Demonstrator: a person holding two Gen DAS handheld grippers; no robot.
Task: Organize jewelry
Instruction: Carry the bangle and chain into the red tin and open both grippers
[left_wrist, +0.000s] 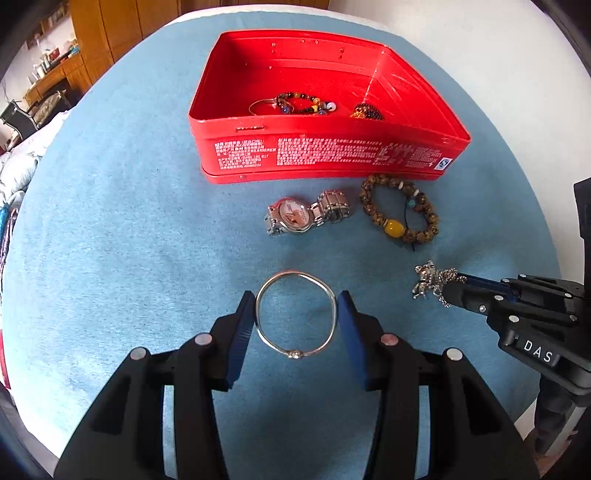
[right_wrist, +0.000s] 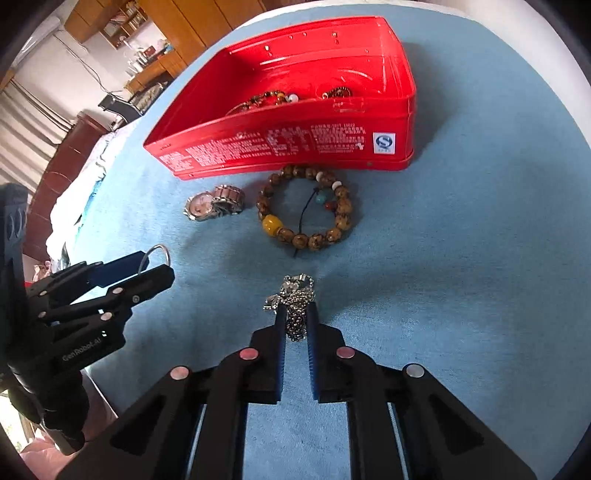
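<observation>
My left gripper (left_wrist: 295, 301) is shut on a thin silver bangle (left_wrist: 295, 275), its pads touching both sides of the ring; it also shows in the right wrist view (right_wrist: 157, 264). My right gripper (right_wrist: 296, 314) is shut on a bunched silver chain necklace (right_wrist: 295, 295) with a pendant, which also shows in the left wrist view (left_wrist: 430, 282). A red tin box (left_wrist: 325, 155) stands open at the back with beaded bracelets (left_wrist: 303, 103) inside. A silver watch (left_wrist: 306, 216) and a brown bead bracelet (left_wrist: 399, 208) lie in front of the box.
Everything sits on a blue cloth (left_wrist: 129, 221) over a round table. Wooden cabinets (left_wrist: 107, 33) and a desk stand behind at the left. The table edge curves close on the right.
</observation>
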